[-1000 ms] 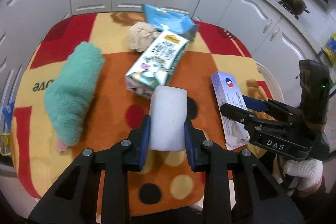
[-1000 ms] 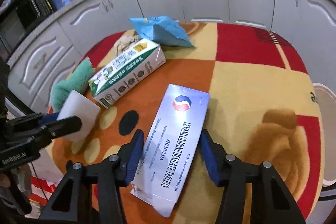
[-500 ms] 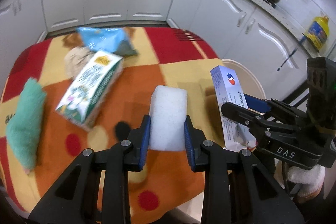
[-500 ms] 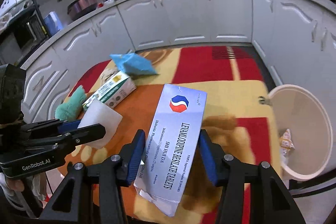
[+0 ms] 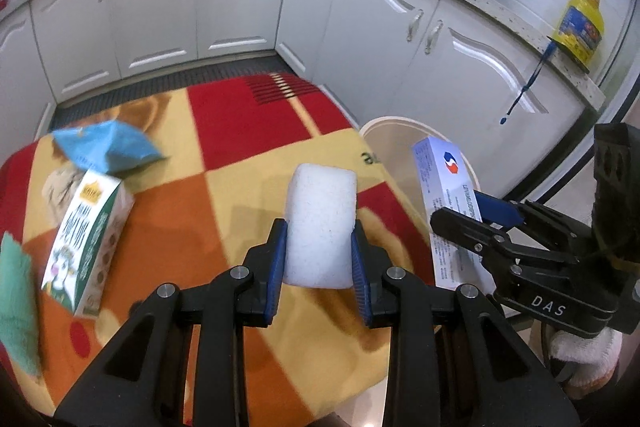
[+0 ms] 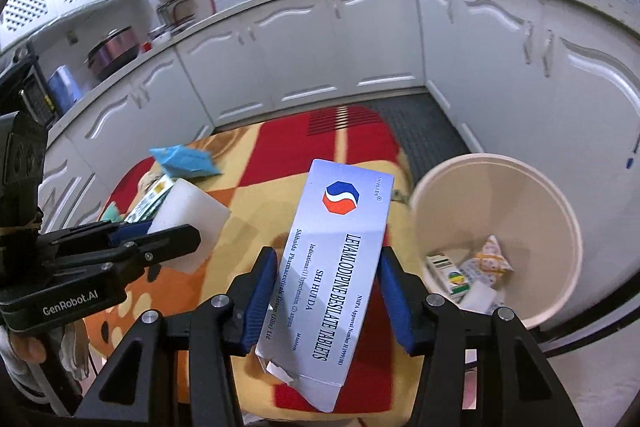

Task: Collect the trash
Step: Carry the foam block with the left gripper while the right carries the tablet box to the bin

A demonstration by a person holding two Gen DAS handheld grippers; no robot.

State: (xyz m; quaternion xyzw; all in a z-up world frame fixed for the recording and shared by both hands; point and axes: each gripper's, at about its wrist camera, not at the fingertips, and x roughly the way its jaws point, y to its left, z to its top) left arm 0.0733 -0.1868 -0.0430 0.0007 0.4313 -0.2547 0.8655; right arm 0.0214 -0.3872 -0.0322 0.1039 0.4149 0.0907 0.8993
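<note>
Left gripper [image 5: 319, 251] squeezing a soft white foam block [image 5: 321, 223] above the bright patchwork table cloth [image 5: 248, 115], right gripper [image 6: 327, 291] pinching a flat shiny cardboard pill box [image 6: 340, 247], round smooth cream bin [image 6: 520, 195] just beside, crumpled wrappers inside

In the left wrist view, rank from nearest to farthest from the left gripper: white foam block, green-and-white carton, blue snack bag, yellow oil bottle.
1. White foam block, clamped in the left gripper.
2. Green-and-white carton, lying left on the cloth.
3. Blue snack bag, beyond the carton.
4. Yellow oil bottle, far right on the counter.
</note>
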